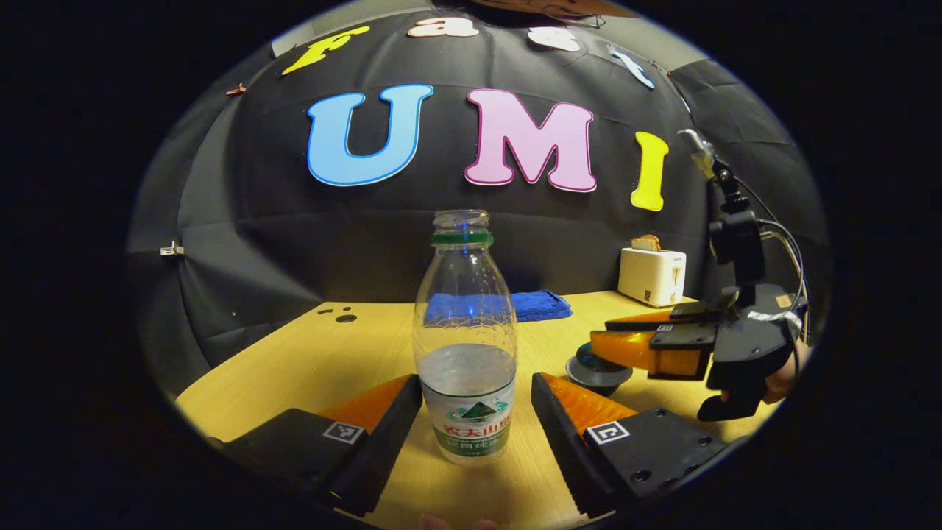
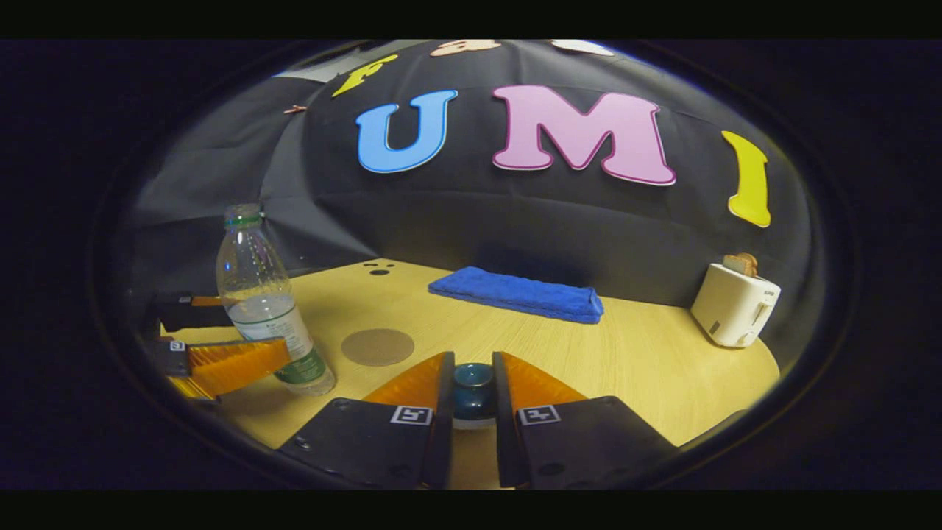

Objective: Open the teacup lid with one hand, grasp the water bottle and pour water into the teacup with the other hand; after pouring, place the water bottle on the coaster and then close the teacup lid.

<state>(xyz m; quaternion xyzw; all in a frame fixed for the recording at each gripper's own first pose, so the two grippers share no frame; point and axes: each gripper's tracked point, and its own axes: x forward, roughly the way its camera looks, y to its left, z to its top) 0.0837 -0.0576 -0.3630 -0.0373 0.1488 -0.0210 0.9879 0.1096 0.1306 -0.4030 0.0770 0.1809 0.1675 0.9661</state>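
Pale wood makes up the worktop [image 2: 647, 361], which carries everything here. In the left gripper view the left gripper [image 1: 477, 401] has its fingers spread to either side of the water bottle [image 1: 465, 346]; the left finger looks to touch the bottle's wall, while a sliver of worktop shows between the bottle and the right finger, so the grip is not closed on it. The bottle stands upright, uncapped, roughly a third full, near the front left part of the worktop. In the right gripper view the right gripper [image 2: 472, 386] has its fingers drawn in close on either side of the teacup lid [image 2: 472, 383], a dark teal knobbed piece sitting near the front edge; whether both fingers press on it cannot be told. The left gripper view shows the same gripper from the side above the dark teacup [image 1: 597, 370], with a hand [image 1: 784, 375] behind it. A round brown coaster [image 2: 377, 347] lies flat just beside the bottle, toward the middle. A folded blue towel [image 2: 519, 294] rests along the back edge, and a white toaster [image 2: 736, 305] with bread in it stands at the back right corner.
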